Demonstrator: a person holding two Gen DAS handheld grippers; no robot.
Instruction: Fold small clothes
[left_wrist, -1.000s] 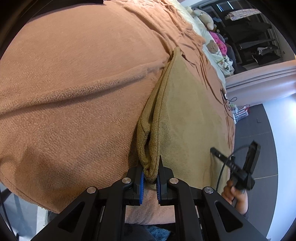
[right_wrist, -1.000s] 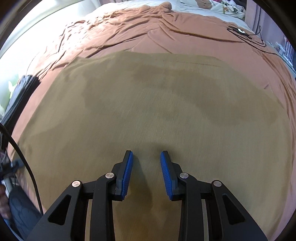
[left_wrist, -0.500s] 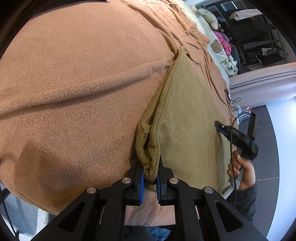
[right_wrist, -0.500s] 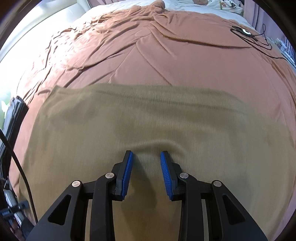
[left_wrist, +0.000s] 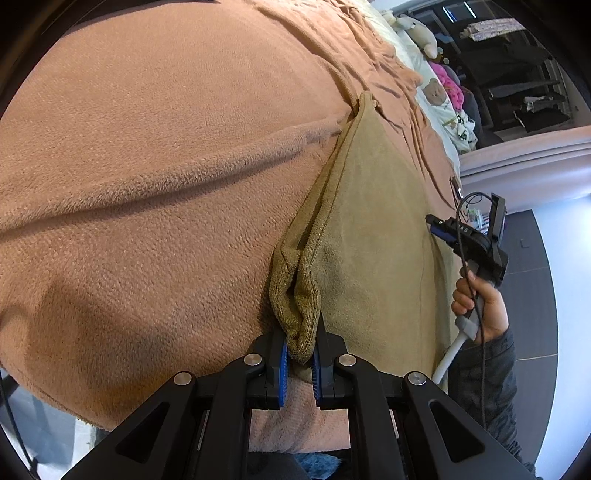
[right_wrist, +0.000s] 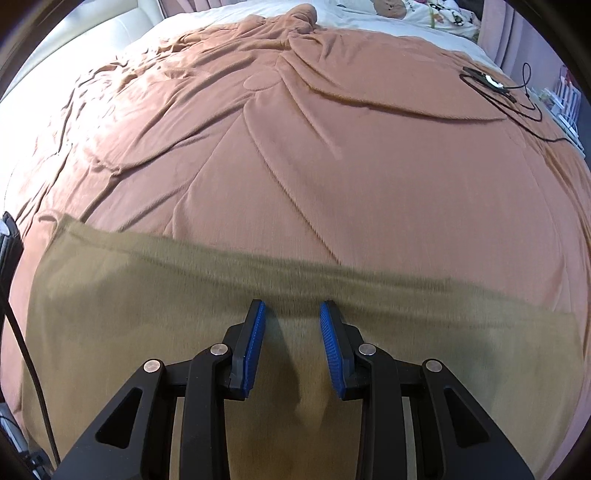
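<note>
Olive-tan cloth (left_wrist: 373, 236) lies spread on the orange-brown blanket (left_wrist: 166, 184) covering the bed. Its near corner is bunched into a doubled fold that rises off the blanket and runs straight into the left gripper (left_wrist: 300, 363).

Left gripper: blue pads nearly together, clamped on that bunched corner. The fold's double edge runs away from the fingertips, ahead and slightly right, to the cloth's far corner. Flat body of the cloth lies to the right of the fingers; bare blanket to the left.

Right gripper (right_wrist: 293, 338): blue pads (right_wrist: 255, 339) parted with a clear gap, nothing between them. It sits low over the cloth (right_wrist: 147, 314), fingertips just short of the cloth's far edge, which runs crosswise ahead of them. Cannot tell whether the pads touch the fabric. A dark shadow or crease lies in the gap between the fingers. Cloth is motion-blurred in this view. Blanket (right_wrist: 295, 147) stretches ahead beyond the edge, wrinkled.

From the left wrist view, the right gripper (left_wrist: 439, 230) shows at the cloth's right edge, held by the person's right hand (left_wrist: 480, 306).

Ahead and right of the right gripper: black cable with a small device (right_wrist: 495, 85) on the blanket. Far ahead: printed bedding (left_wrist: 439, 103) and a plush toy (left_wrist: 417, 31).
</note>
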